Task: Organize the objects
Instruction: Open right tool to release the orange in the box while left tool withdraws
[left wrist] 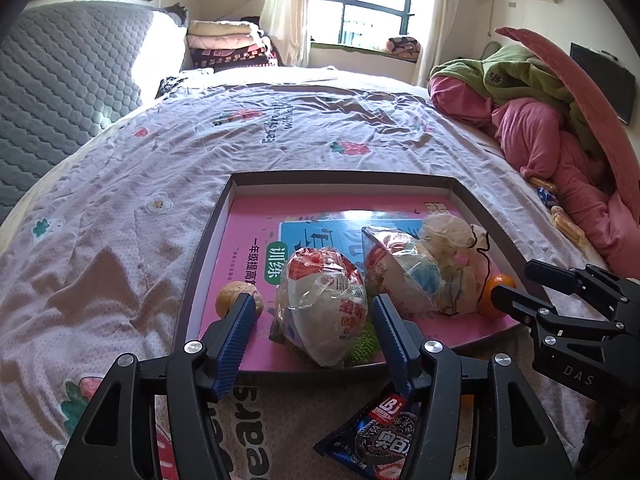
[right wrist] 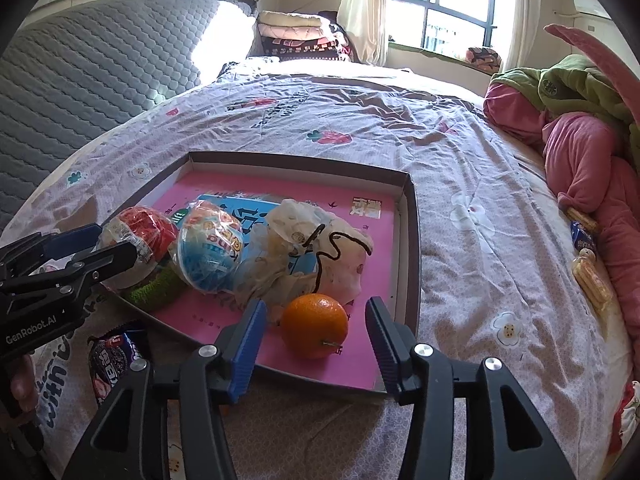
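A shallow grey tray (left wrist: 208, 252) lies on the bed with a pink book (left wrist: 248, 248) in it. My left gripper (left wrist: 314, 300) is open around a red-and-white wrapped snack bowl (left wrist: 320, 300) in the tray; its pads do not press on the bowl. Beside it lie a blue-and-white wrapped bowl (left wrist: 400, 268) and a white bag with a black cord (left wrist: 456, 256). My right gripper (right wrist: 316, 305) is open around an orange (right wrist: 314, 326), with a gap on each side. A brown round thing (left wrist: 232, 296) sits behind the left finger.
An Oreo packet (left wrist: 380, 440) lies on the sheet in front of the tray, and a green knitted piece (right wrist: 154, 292) sits at the tray's near edge. Pink and green clothes (left wrist: 540, 120) are piled at the right, with small snacks (right wrist: 588, 272) beside them. A grey quilted headboard (left wrist: 60, 80) stands left.
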Demonstrator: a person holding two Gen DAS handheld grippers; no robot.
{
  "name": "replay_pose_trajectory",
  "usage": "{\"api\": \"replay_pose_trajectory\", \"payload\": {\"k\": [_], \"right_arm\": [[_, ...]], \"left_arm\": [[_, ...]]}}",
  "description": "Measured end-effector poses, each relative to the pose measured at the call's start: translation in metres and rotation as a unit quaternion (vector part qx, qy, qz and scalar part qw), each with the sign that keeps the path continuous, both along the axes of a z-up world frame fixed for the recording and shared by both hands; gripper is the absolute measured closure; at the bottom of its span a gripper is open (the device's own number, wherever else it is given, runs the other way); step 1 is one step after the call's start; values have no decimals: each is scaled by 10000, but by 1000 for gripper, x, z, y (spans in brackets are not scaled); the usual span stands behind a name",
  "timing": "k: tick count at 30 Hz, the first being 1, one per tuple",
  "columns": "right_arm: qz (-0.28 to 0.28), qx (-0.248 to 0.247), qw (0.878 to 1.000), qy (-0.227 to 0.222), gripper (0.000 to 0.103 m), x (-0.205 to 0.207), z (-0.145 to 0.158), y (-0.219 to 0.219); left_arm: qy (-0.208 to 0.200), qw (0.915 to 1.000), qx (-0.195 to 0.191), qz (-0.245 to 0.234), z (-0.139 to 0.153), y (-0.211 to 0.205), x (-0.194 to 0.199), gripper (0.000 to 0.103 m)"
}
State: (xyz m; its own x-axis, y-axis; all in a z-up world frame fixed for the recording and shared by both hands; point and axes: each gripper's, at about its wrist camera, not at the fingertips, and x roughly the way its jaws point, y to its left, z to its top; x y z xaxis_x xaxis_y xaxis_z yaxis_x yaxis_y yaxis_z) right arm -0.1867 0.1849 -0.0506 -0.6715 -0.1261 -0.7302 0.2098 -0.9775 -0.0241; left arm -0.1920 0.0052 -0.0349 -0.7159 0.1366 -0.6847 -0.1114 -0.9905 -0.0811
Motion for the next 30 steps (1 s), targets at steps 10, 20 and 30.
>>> {"api": "replay_pose_trajectory", "payload": {"k": [10, 20, 30], "right_arm": [[63, -34, 9997, 213, 46, 7, 11, -1], [135, -86, 9989, 442, 40, 16, 22, 0], [196, -154, 9979, 602, 38, 25, 32, 0]], "left_arm": [[146, 9999, 34, -8, 16, 1, 17, 39], [250, 9997, 25, -69, 28, 6, 33, 38], [330, 9994, -23, -58, 39, 10, 46, 29]]}}
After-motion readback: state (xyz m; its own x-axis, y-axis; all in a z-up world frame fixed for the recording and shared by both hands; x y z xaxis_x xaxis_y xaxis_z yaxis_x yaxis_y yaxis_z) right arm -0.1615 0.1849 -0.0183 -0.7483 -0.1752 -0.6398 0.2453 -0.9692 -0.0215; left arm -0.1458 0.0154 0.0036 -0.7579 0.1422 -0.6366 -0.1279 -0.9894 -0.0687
